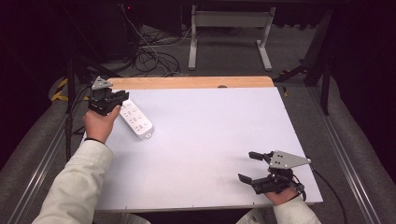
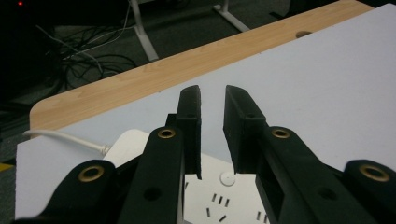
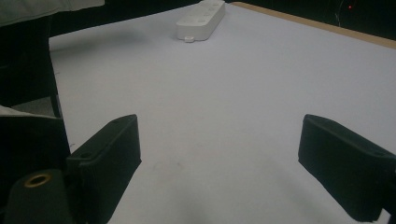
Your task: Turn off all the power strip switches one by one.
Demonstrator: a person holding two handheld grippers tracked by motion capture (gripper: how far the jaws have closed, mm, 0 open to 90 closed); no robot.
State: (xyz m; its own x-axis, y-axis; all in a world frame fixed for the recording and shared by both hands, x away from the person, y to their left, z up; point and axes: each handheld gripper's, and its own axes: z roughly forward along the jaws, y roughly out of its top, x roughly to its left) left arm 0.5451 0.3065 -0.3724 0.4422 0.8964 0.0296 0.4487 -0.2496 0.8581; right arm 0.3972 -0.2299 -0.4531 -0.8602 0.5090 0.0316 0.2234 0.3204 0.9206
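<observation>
At the far left corner of the bench (image 1: 210, 140), our power strip (image 1: 136, 120) lay flat on the white sheet, its cord trailing off the edge. We judged the placing done, with only the withdrawal left. Our left hand-held gripper (image 1: 122, 97) hung just above the strip's far end, jaws a narrow gap apart and holding nothing. Our right hand-held gripper (image 1: 250, 166) rested near the front right corner, jaws wide and empty.
</observation>
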